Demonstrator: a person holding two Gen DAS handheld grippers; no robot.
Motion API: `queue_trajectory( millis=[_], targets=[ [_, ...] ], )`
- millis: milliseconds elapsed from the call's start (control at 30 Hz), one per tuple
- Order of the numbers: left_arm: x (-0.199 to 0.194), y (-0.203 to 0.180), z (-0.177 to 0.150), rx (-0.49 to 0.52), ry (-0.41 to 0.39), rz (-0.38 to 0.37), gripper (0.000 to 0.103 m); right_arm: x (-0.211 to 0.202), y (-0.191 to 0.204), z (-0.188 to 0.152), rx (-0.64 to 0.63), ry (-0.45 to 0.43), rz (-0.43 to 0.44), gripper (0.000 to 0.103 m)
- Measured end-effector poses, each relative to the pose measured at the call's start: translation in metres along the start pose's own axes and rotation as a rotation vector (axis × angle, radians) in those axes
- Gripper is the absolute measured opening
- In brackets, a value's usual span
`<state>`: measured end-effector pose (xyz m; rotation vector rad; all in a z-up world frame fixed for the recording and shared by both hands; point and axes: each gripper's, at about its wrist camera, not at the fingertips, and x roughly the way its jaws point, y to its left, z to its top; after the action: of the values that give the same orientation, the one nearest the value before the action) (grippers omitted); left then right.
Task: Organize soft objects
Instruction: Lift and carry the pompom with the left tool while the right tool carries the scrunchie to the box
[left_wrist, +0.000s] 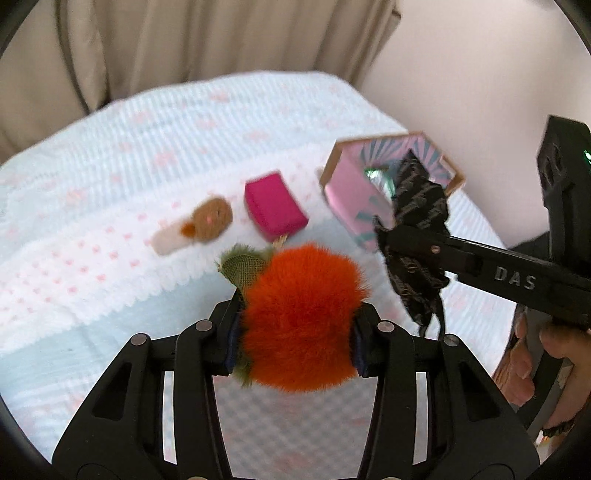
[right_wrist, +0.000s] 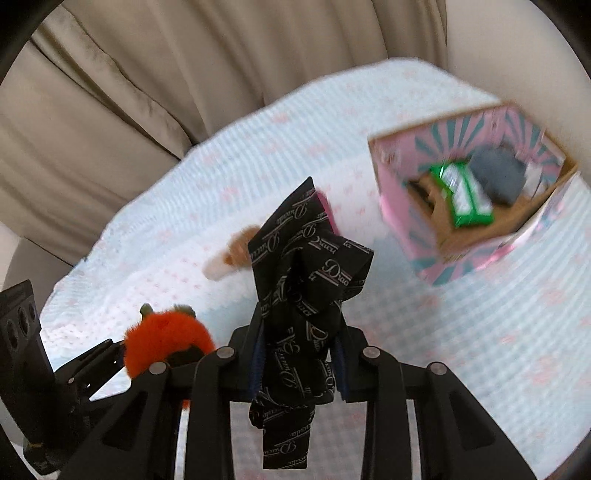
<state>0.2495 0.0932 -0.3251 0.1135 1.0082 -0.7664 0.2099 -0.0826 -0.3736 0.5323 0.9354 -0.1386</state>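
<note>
My left gripper is shut on a fluffy orange pompom with green leaves, held above the bed; it also shows in the right wrist view. My right gripper is shut on a black printed cloth, which also shows in the left wrist view, hanging just in front of the pink box. The pink box stands open and holds a green packet and a grey soft thing. A magenta pouch and a brown-and-white plush lie on the bed.
The bed has a light blue cover and a white blanket with pink dots. Beige curtains hang behind it. A pale wall is at the right.
</note>
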Motion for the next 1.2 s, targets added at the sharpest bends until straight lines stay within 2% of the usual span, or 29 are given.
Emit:
queue_trajectory(
  millis=[233, 400, 533, 733, 900, 1200],
  targets=[
    [-0.064, -0.054, 0.055, -0.05, -0.096, 0.035, 0.041, -0.091, -0.004, 0.037, -0.048, -0.076, 0.017, 0.028],
    [-0.083, -0.104, 0.083, -0.082, -0.13, 0.056, 0.041, -0.14, -0.031, 0.068, -0.082, -0.112, 0.051, 0.028],
    [-0.082, -0.149, 0.104, -0.104, -0.157, 0.065, 0.041, -0.166, -0.061, 0.087, -0.125, -0.111, 0.065, 0.028],
    [-0.052, -0.206, 0.138, -0.125, -0.18, 0.078, 0.041, -0.187, -0.123, 0.124, -0.158, -0.118, 0.068, 0.028],
    [-0.01, -0.245, 0.162, -0.143, -0.162, 0.079, 0.041, -0.187, -0.173, 0.153, -0.189, -0.103, 0.055, 0.028],
    [0.068, -0.271, 0.186, -0.205, -0.079, 0.125, 0.041, -0.153, -0.244, 0.199, -0.188, -0.036, 0.065, 0.028]
  ],
)
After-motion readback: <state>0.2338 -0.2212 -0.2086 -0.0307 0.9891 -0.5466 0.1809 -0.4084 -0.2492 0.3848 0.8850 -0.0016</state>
